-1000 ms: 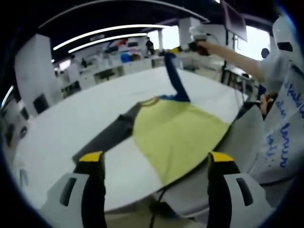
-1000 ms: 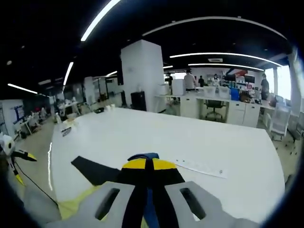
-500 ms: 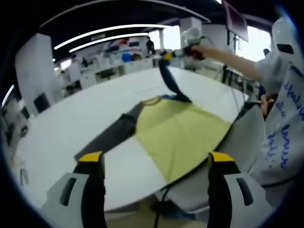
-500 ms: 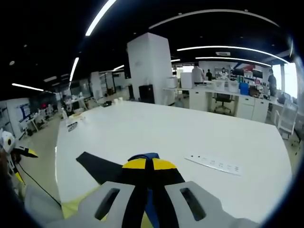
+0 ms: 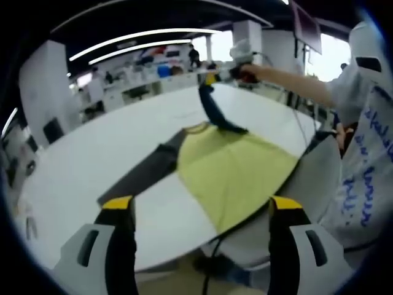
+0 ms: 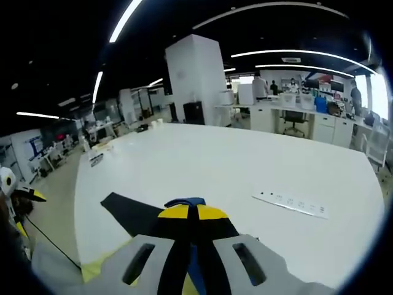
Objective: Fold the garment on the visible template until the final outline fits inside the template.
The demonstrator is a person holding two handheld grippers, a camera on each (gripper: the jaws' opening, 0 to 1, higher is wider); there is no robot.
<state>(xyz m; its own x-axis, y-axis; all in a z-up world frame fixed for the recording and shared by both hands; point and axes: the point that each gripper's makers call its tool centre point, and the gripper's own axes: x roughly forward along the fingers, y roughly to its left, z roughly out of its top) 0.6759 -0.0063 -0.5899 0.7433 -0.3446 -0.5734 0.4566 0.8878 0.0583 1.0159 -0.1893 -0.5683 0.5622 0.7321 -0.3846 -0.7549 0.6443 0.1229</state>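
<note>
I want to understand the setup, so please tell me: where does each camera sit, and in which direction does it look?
Left gripper view: rides on the left gripper, held off the table's near edge, jaws open; looks across at the yellow shirt, the person's outstretched arm and the right gripper lifting the blue sleeve.
Right gripper view: rides on the right gripper, above the table, jaws shut on the blue sleeve; faces the office.
Shared: table, shirt, dark sleeve.
</note>
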